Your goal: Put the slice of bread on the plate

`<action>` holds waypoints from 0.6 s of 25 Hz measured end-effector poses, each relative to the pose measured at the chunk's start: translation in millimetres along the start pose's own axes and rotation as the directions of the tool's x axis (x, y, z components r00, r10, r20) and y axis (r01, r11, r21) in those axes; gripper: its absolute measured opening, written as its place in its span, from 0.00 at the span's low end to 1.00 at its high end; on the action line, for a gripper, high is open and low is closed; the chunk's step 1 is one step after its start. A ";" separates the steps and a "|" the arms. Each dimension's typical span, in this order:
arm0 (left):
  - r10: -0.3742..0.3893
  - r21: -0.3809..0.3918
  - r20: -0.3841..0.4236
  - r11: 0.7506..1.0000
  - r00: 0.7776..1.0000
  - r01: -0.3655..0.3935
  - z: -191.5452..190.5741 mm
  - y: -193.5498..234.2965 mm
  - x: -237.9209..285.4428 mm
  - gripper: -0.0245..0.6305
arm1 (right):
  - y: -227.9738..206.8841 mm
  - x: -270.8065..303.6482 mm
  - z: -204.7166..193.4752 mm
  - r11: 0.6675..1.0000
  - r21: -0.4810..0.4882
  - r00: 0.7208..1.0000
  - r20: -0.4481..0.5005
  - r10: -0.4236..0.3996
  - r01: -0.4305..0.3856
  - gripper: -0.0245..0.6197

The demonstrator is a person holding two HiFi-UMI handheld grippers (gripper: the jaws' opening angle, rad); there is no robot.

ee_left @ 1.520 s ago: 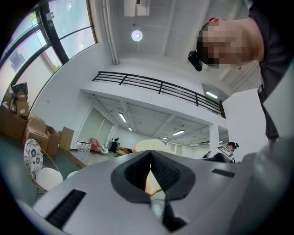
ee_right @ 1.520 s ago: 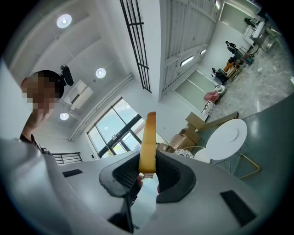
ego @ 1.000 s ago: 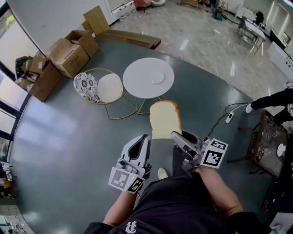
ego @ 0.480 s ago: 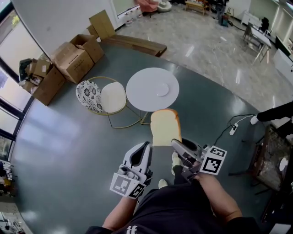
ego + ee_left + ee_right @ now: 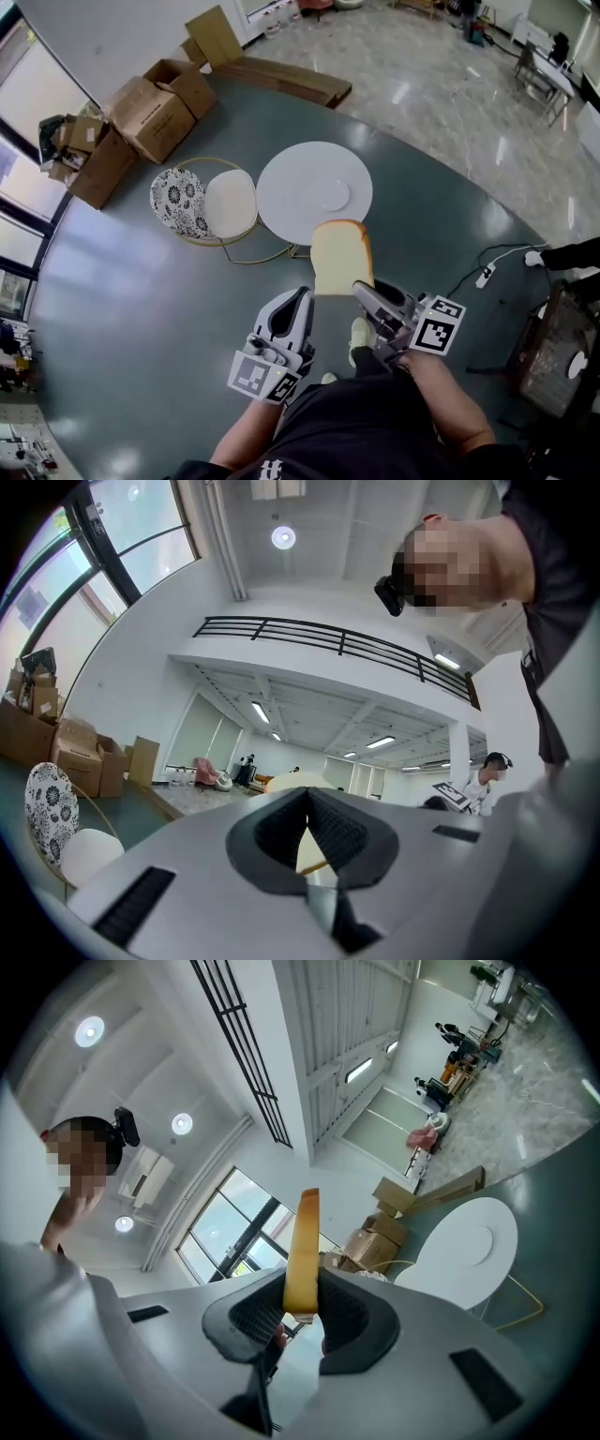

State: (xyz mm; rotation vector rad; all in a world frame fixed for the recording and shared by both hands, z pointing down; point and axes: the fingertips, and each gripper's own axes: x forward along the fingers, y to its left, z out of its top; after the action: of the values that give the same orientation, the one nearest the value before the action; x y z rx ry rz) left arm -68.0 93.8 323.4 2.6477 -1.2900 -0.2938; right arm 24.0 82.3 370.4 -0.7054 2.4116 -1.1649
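A large open office hall is shown. Far left, cardboard boxes (image 5: 150,117) are stacked; a railed mezzanine (image 5: 328,645) is seen overhead.

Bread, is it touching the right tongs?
Touching. The right gripper view shows the bread pinched edge-on between the two pads of the right tongs.

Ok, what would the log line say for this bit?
right gripper: shut on slice of bread, held upright | left gripper: shut, empty | plate: on round table | bread: not yet on plate
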 end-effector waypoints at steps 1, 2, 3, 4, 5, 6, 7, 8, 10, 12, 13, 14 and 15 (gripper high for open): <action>0.006 0.002 0.000 1.000 1.000 -0.006 0.6 4.3 10.9 0.05 | -6.8 5.1 8.6 1.000 0.004 1.000 -0.006 0.005 -0.005 0.18; 0.013 0.003 0.000 1.000 1.000 -0.013 0.7 8.3 21.8 0.05 | -13.8 9.7 17.3 1.000 0.009 1.000 -0.010 0.010 -0.010 0.18; 0.019 0.006 -0.001 1.000 1.000 -0.019 0.5 11.4 32.9 0.05 | -20.8 13.3 26.1 1.000 0.014 1.000 -0.015 0.015 -0.015 0.18; 0.025 0.009 -0.002 1.000 1.000 -0.025 0.3 13.5 44.0 0.05 | -27.6 15.6 35.1 1.000 0.019 1.000 -0.019 0.021 -0.021 0.18; 0.031 0.013 -0.001 0.999 1.000 -0.031 1.0 14.2 55.5 0.05 | -33.9 16.7 44.3 0.999 0.025 0.999 -0.025 0.027 -0.026 0.18; 0.038 0.018 0.001 0.999 0.999 -0.038 2.7 14.0 67.2 0.05 | -39.7 16.8 54.2 0.999 0.030 0.999 -0.032 0.033 -0.032 0.18; 0.046 0.021 0.003 0.999 0.999 -0.046 4.9 13.7 78.9 0.05 | -45.8 17.0 64.5 0.999 0.034 0.998 -0.040 0.038 -0.037 0.18; 0.054 0.023 0.007 0.998 0.999 -0.054 6.6 14.6 90.2 0.05 | -53.0 18.4 74.2 0.999 0.035 0.998 -0.047 0.041 -0.039 0.18; 0.067 0.025 0.009 0.997 0.998 -0.068 6.2 21.1 107.7 0.05 | -70.3 25.1 87.3 0.999 0.040 0.998 -0.058 0.039 -0.036 0.18; 0.076 0.026 0.004 0.997 0.997 -0.076 3.0 29.8 118.8 0.05 | -86.9 32.0 90.7 0.998 0.055 0.997 -0.066 0.032 -0.029 0.18; 0.079 0.025 0.001 0.997 0.997 -0.079 1.7 33.8 124.1 0.05 | -94.7 34.6 91.4 0.998 0.062 0.997 -0.071 0.028 -0.024 0.18; 0.079 0.025 -0.001 0.997 0.997 -0.079 0.3 37.6 129.8 0.05 | -102.9 37.2 92.3 0.998 0.067 0.997 -0.076 0.022 -0.017 0.18; 0.078 0.024 -0.004 0.997 0.997 -0.078 -1.6 41.1 135.8 0.05 | -111.4 40.0 93.7 0.997 0.071 0.997 -0.080 0.015 -0.010 0.18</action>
State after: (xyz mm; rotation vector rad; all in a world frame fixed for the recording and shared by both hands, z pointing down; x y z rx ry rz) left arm -16.6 -38.5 321.9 2.6080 -1.3992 -0.2620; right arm 71.5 -57.9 399.9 -0.6324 2.4233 -1.2896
